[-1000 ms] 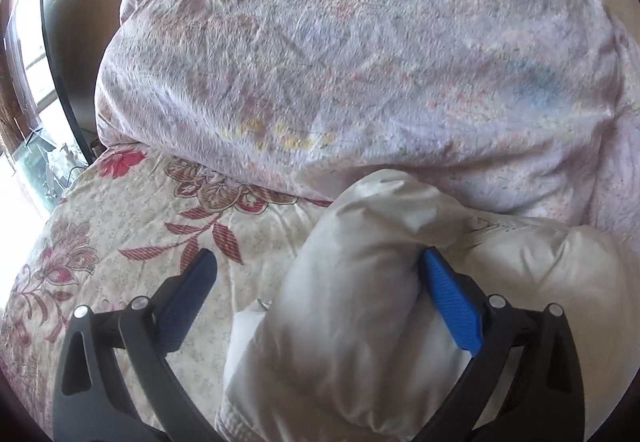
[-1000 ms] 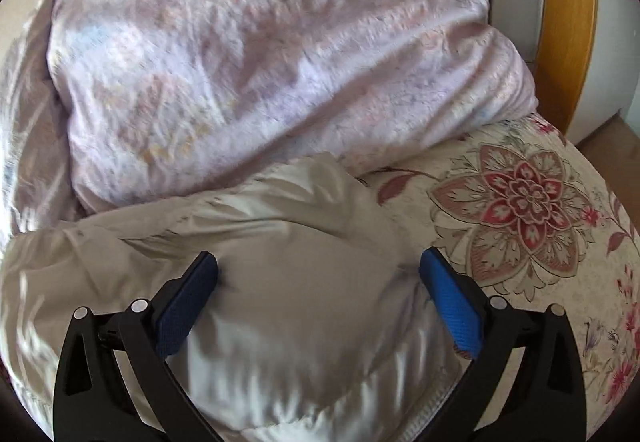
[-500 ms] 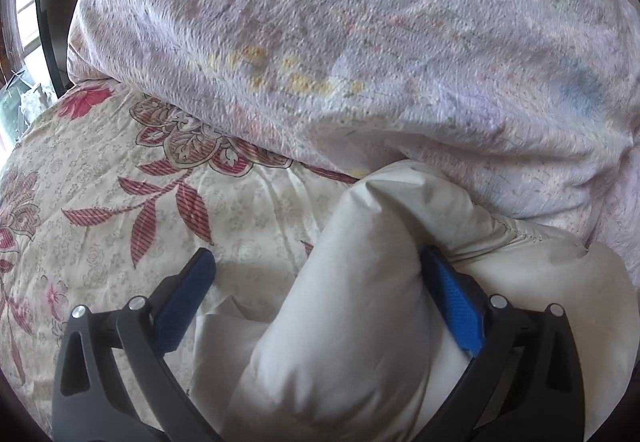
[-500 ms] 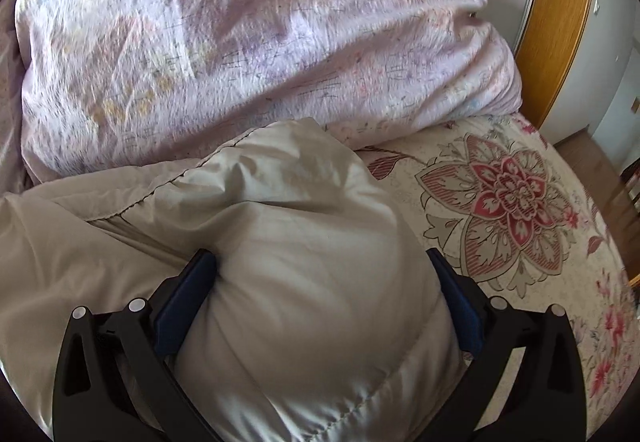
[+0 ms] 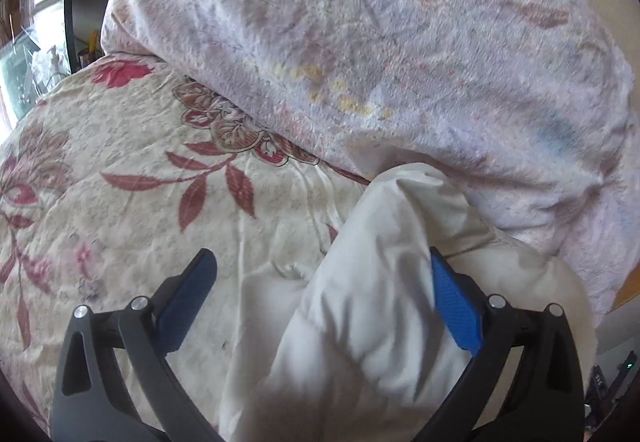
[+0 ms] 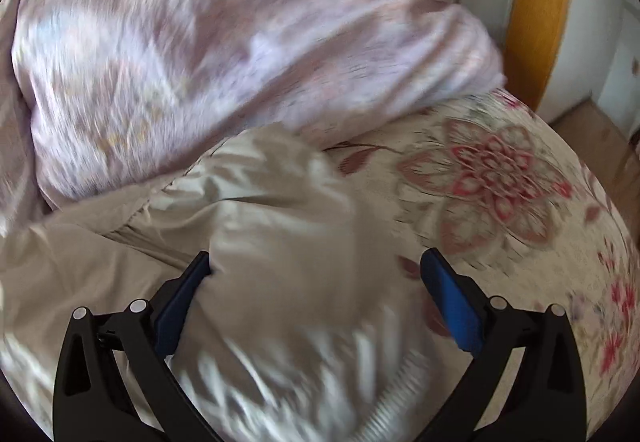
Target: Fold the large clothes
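Puffy jacket [image 6: 280, 242] motion-blurred, lower part cut off

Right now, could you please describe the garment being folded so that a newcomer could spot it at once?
Start from the bed's floral sheet with its red leaves and flowers. A big crumpled lilac duvet is heaped at its far side, and just in front of that lies the puffy jacket. It is plain cream, smooth and padded, the only unpatterned fabric there.

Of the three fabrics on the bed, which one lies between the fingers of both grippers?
The plain beige padded garment; the pale lilac duvet is piled behind it, and the red-flowered bedspread lies underneath.
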Motion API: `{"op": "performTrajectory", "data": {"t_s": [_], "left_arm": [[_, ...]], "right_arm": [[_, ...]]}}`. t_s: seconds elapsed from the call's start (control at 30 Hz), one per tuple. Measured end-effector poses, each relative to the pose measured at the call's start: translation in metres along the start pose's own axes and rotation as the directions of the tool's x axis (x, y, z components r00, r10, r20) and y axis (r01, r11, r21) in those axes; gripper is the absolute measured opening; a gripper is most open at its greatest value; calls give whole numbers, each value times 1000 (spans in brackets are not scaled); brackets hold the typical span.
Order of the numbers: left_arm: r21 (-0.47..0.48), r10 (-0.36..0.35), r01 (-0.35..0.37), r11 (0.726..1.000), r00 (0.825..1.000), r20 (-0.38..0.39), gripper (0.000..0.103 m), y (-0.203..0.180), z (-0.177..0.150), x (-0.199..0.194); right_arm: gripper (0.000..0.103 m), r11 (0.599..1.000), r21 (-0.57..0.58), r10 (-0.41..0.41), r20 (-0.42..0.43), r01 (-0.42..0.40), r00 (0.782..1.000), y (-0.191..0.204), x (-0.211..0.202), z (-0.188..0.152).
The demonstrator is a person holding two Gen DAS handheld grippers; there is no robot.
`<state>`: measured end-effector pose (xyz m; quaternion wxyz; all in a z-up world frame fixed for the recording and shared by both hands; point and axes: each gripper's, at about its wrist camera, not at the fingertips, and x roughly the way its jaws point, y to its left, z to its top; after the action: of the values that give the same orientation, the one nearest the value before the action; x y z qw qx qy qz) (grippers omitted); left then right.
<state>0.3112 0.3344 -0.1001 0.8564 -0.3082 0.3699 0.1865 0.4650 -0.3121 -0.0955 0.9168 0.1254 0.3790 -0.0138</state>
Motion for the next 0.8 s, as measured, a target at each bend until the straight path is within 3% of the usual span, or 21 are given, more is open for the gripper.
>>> {"op": "performTrajectory", "data": {"t_s": [0.07, 0.2, 0.33, 0.47, 0.53, 0.73, 0.8], "left_arm": [[-16, -48, 48, 999, 999, -7, 101, 18, -6, -25], [-49, -138, 136, 990, 989, -45, 101, 50, -33, -70], [-106, -224, 219, 970, 974, -42, 101, 66, -73, -111], [-196, -299, 283, 939, 952, -59, 99, 69, -104, -120], [-236, -354, 329, 915, 933, -72, 99, 66, -117, -117], [-343, -444, 401, 849, 895, -53, 93, 52, -132, -103], [-378, -465, 415, 828, 884, -49, 87, 48, -135, -95]], "right_arm": [[102, 996, 79, 34, 27, -36, 999, -24, -32, -4], [100, 972, 197, 134, -5, -131, 991, -61, -81, -29], [94, 910, 341, 274, -66, -236, 959, -81, -109, -74], [80, 846, 445, 394, -150, -294, 907, -77, -96, -111], [75, 819, 485, 429, -162, -307, 889, -72, -87, -120], [70, 780, 523, 478, -144, -343, 866, -50, -68, -127], [68, 776, 525, 472, -115, -350, 874, -47, -69, -127]]}}
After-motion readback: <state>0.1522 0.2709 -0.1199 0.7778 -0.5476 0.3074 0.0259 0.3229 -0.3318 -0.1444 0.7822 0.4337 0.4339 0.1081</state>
